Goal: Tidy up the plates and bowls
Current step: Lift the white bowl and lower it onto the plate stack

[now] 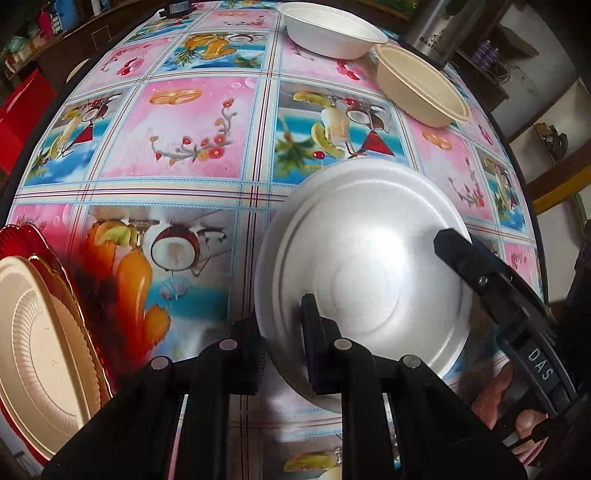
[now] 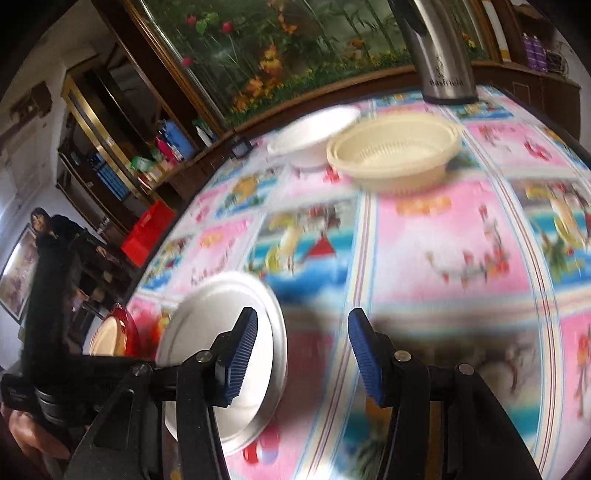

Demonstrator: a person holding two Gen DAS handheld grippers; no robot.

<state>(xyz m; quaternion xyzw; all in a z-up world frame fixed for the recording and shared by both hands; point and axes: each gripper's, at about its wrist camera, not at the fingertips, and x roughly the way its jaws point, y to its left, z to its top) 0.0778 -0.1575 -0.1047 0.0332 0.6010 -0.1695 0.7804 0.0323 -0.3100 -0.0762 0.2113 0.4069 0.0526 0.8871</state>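
Observation:
My left gripper (image 1: 282,343) is shut on the rim of a white foam plate (image 1: 369,273) and holds it tilted above the table. The plate also shows in the right wrist view (image 2: 221,314), at the left. My right gripper (image 2: 303,354) is open and empty just right of the plate; one of its fingers (image 1: 480,273) reaches over the plate's right edge. A beige paper plate (image 1: 40,339) lies on a red plate (image 1: 55,266) at the left. A white bowl (image 1: 328,31) and a beige bowl (image 1: 421,86) stand at the far side.
The round table (image 1: 192,122) has a pink and blue fruit-pattern cloth. A steel flask (image 2: 439,51) stands behind the bowls. A red crate (image 2: 147,232) and shelves lie beyond the table's left edge. A small dark device (image 2: 242,147) sits at the far edge.

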